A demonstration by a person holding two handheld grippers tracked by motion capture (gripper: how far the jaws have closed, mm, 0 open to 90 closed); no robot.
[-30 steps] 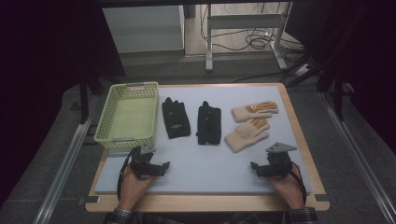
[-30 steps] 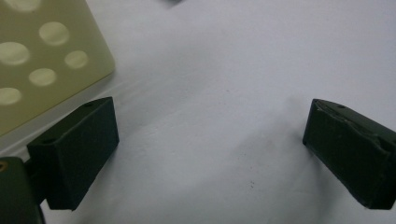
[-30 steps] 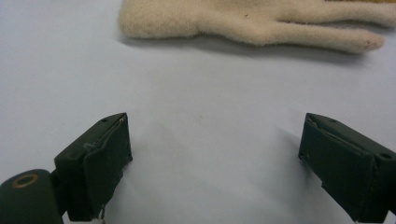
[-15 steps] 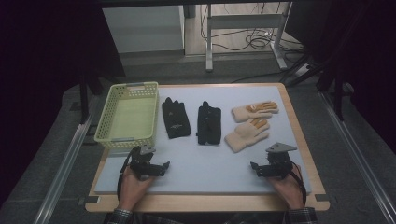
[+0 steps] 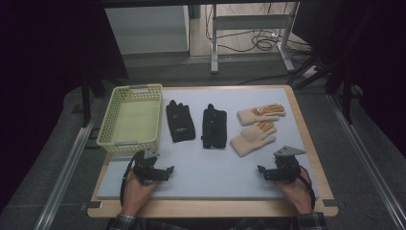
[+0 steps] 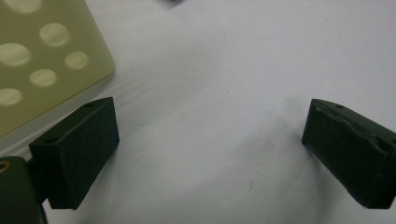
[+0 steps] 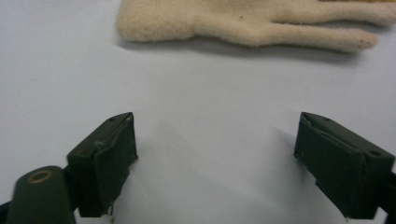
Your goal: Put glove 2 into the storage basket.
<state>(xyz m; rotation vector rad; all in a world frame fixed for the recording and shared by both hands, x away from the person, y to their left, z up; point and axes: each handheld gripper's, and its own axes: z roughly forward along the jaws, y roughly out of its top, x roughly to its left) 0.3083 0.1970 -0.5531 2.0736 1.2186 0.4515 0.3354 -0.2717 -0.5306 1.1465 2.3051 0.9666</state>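
change: nothing is moving since a moment ago | left claw [image 5: 165, 169]: wide open, holding nothing, near basket [image 5: 106, 137] | right claw [image 5: 262, 170]: wide open, holding nothing, near cream glove [image 5: 249, 139] | task: gloves are still waiting on the surface [image 5: 215, 167]

In the left gripper view the hand-held gripper [image 6: 210, 154] has its two black jaws spread wide, one rising from about 8 o'clock and the other from about 4 o'clock, with nothing between them but bare surface. They sit low over the pale grey worktop [image 6: 224, 70], each casting a soft shadow on it. At 10 o'clock the corner of a yellow-green basket [image 6: 42, 60] shows, its wall pierced with round holes, close beside the jaw on that side. A small dark scrap of something peeks in at 12 o'clock, too little to identify.
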